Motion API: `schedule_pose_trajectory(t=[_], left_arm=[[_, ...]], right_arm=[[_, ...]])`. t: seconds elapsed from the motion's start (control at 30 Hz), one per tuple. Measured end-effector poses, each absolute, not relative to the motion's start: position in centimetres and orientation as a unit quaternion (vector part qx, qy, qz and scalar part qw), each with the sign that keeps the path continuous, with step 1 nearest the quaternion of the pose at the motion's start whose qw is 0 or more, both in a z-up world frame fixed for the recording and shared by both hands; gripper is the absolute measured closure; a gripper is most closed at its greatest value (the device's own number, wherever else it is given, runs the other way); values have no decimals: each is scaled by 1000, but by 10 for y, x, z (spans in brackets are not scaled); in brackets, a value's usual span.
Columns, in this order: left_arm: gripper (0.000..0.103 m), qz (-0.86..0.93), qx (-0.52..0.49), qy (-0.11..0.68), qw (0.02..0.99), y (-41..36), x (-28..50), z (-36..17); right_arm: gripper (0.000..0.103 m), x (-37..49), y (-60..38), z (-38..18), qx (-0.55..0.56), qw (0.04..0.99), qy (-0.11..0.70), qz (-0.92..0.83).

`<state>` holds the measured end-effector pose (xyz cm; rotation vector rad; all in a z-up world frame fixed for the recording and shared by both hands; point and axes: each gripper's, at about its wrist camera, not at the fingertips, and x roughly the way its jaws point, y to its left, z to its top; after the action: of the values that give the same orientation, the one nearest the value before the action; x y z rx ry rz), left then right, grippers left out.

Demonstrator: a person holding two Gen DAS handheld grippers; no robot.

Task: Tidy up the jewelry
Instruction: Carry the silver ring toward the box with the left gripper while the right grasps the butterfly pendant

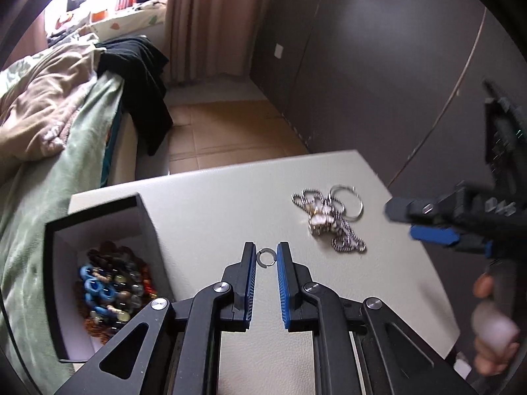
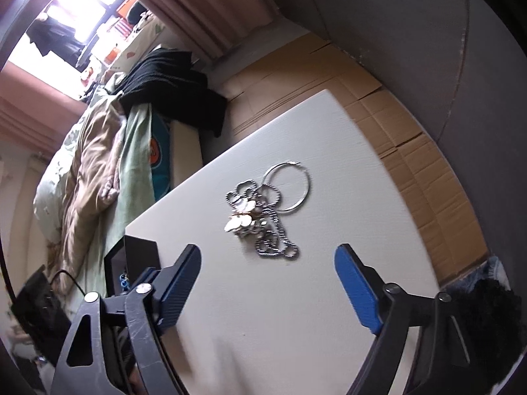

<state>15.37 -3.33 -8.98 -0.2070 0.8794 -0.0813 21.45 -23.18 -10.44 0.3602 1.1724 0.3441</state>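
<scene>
Left wrist: my left gripper pinches a small ring at the very tips, above the table beside the box; it could slip out.

Right wrist: my right gripper is spread before the chain tangle; one grab may drag the hoop.

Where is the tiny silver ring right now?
In the left wrist view, the small silver ring sits pinched between the left gripper fingertips, above the white table, right of the black jewelry box.
</scene>
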Motion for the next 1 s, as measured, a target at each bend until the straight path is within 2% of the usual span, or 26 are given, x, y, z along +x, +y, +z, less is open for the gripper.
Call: schedule_pose_trajectory(t=[0.13, 0.53, 0.63, 0.87, 0.9, 0.93, 0.97, 1.0], left_arm=[[90, -31, -122, 406, 905, -16, 151, -77], [90, -5, -176, 375, 910, 36, 149, -61], [90, -1, -183, 373, 910, 44, 153, -61], [90, 7, -201, 378, 904, 63, 159, -67], [90, 8, -204, 378, 903, 65, 159, -67], [90, 9, -204, 377, 903, 67, 158, -66], [90, 10, -203, 376, 904, 67, 157, -66], [90, 10, -202, 375, 905, 67, 156, -64]], right_arm=[[31, 219, -217, -105, 156, 808, 542, 172], [40, 240, -179, -123, 108, 814, 544, 175], [45, 245, -166, -128, 83, 815, 546, 173], [49, 249, -138, -140, -11, 828, 544, 138], [55, 248, -135, -140, -21, 829, 541, 136], [69, 248, -133, -140, -28, 831, 540, 131], [73, 248, -135, -140, -30, 831, 542, 126], [73, 248, -137, -139, -21, 829, 544, 130]])
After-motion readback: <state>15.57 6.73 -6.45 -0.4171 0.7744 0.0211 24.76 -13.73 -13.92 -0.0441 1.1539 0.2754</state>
